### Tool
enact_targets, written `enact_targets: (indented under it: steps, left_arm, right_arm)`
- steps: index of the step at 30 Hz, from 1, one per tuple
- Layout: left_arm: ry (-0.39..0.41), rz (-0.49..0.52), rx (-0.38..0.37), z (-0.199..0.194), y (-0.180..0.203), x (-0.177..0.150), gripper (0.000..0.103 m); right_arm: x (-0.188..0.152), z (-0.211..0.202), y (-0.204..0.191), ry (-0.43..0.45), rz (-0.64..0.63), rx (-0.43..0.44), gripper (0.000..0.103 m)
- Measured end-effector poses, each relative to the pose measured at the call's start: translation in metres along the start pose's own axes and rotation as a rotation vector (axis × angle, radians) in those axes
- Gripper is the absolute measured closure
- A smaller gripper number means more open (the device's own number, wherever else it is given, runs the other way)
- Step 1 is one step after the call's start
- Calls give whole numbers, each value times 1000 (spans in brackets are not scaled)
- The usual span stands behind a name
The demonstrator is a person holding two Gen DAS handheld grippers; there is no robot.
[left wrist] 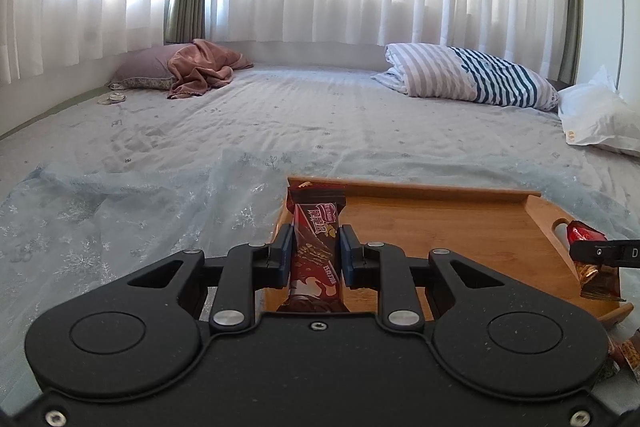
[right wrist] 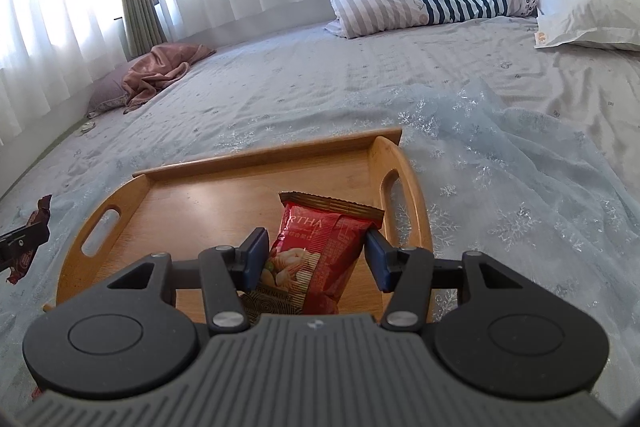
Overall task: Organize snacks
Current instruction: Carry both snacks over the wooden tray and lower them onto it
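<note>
My left gripper (left wrist: 314,233) is shut on a dark red chocolate wafer bar (left wrist: 314,247), held lengthwise over the left end of the wooden tray (left wrist: 440,223). My right gripper (right wrist: 316,243) is shut on a red snack bag (right wrist: 320,247), held over the right part of the same tray (right wrist: 224,195). In the right wrist view the left gripper's tip with the wafer bar (right wrist: 28,239) shows at the far left edge. In the left wrist view the right gripper's finger (left wrist: 604,251) and the red snack bag (left wrist: 588,255) show at the right edge.
The tray lies on a sheer blue snowflake cloth (left wrist: 120,207) spread over a grey bed sheet (left wrist: 320,107). A striped pillow (left wrist: 468,75), a white pillow (left wrist: 600,115) and a pink blanket (left wrist: 196,67) lie at the far side under curtains. More snack wrappers (left wrist: 624,351) show at the lower right.
</note>
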State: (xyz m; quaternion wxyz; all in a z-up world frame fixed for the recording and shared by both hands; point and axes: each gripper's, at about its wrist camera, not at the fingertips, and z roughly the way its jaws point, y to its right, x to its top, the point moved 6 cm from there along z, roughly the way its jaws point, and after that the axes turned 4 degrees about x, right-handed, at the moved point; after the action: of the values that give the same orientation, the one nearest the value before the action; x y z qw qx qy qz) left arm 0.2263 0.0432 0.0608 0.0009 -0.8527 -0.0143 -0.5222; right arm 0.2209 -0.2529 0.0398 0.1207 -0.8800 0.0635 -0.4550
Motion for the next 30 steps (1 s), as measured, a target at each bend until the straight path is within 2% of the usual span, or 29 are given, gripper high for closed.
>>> enact_targets:
  steps: [15, 19, 30]
  left_arm:
    - [-84, 78, -31, 47, 20, -18, 80]
    - [-110, 100, -19, 57, 24, -26, 80]
    - [-132, 125, -14, 64, 29, -33, 80]
  right_arm:
    - [-2, 11, 5, -33, -42, -32, 46]
    - [-6, 16, 5, -51, -52, -29, 46]
    - [-16, 18, 0, -79, -125, -62, 46]
